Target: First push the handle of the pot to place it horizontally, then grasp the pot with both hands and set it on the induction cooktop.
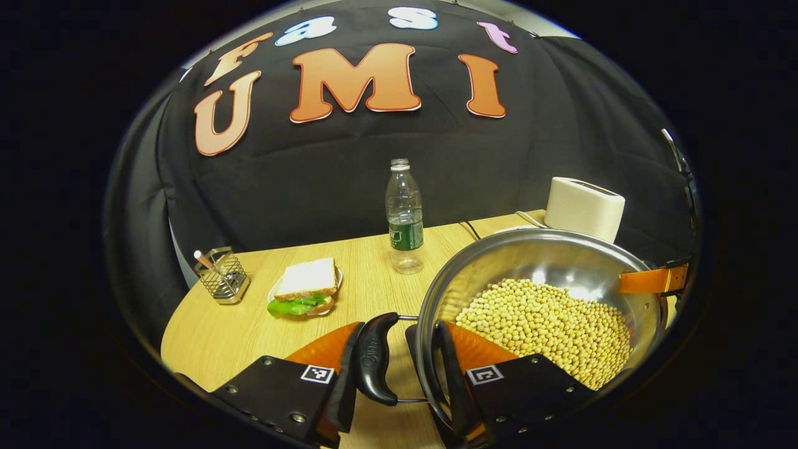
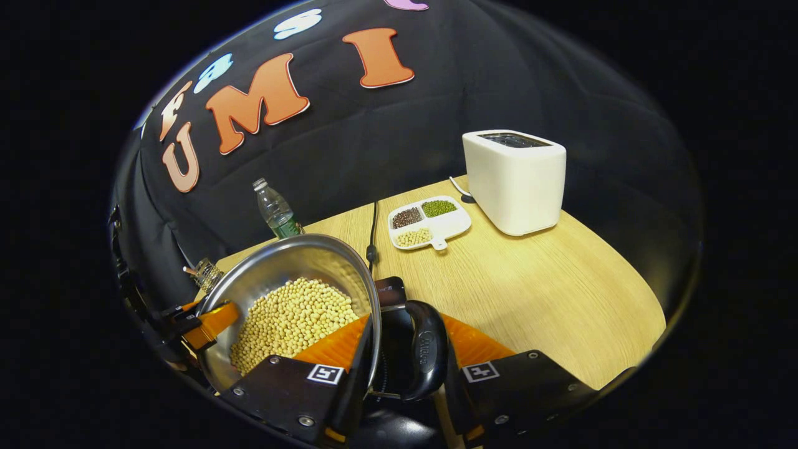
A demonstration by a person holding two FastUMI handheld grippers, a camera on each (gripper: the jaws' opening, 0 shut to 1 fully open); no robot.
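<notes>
Left hand-held gripper [image 1: 404, 368] clamps the pot's [image 1: 548, 262] black side handle [image 1: 376, 358] and rim, while the right hand-held gripper [image 2: 408, 368] clamps the opposite handle [image 2: 427, 358]. Full of soybeans [image 1: 548, 327], the pot tilts above the worktop [image 2: 530, 299], near a bottle [image 1: 404, 215].

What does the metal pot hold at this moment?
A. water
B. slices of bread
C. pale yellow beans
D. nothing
C: in the left gripper view the pot is partly filled with small, round, pale yellow beans, heaped towards one side, and the right gripper view shows the same beans inside it.
</notes>
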